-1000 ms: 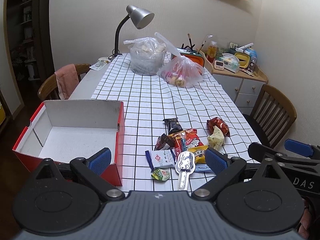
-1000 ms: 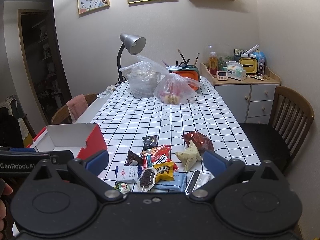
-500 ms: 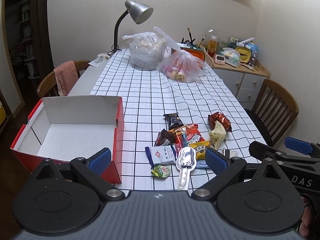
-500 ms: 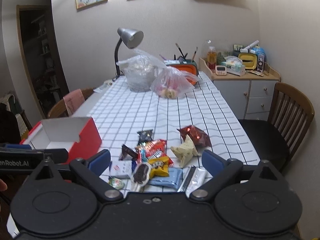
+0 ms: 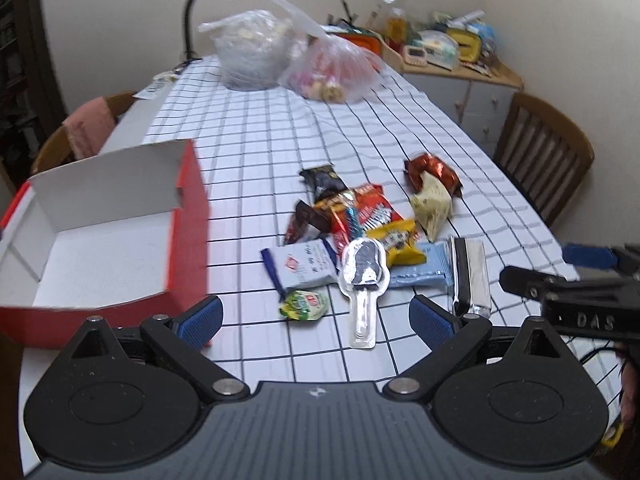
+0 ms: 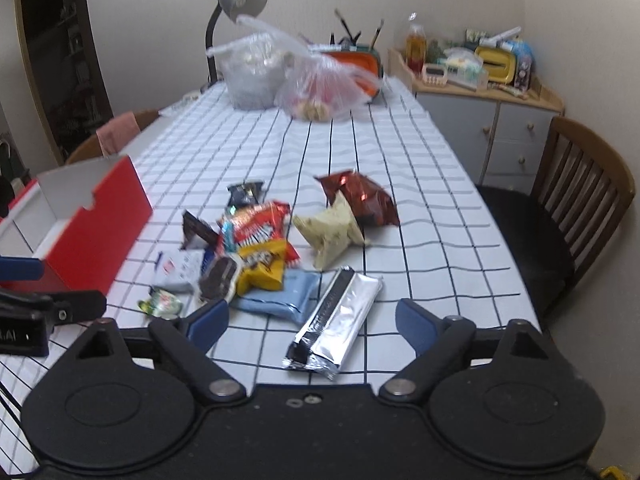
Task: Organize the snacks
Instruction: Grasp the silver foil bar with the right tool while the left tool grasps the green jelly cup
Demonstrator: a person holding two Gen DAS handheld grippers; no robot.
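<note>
A pile of snack packets (image 5: pixel 360 224) lies on the checked tablecloth, also in the right wrist view (image 6: pixel 260 240). An open red box (image 5: pixel 100 240) with a white inside stands left of it (image 6: pixel 92 232). My left gripper (image 5: pixel 316 320) is open and empty, just short of a clear-wrapped ice-cream bar (image 5: pixel 364 276) and a small green packet (image 5: pixel 306 304). My right gripper (image 6: pixel 312 320) is open and empty, low over a silver packet (image 6: pixel 340 316) and a light blue packet (image 6: pixel 280 296).
Two full plastic bags (image 6: pixel 288 76) and a grey desk lamp (image 6: pixel 236 4) stand at the table's far end. A wooden chair (image 6: pixel 576 204) is on the right and a cluttered sideboard (image 6: pixel 484 92) behind it. Another chair with a pink cloth (image 5: pixel 88 128) is on the left.
Both grippers have moved forward and down toward the snack pile, which now looks larger and closer. Both stay open. The snacks and box have not moved.
</note>
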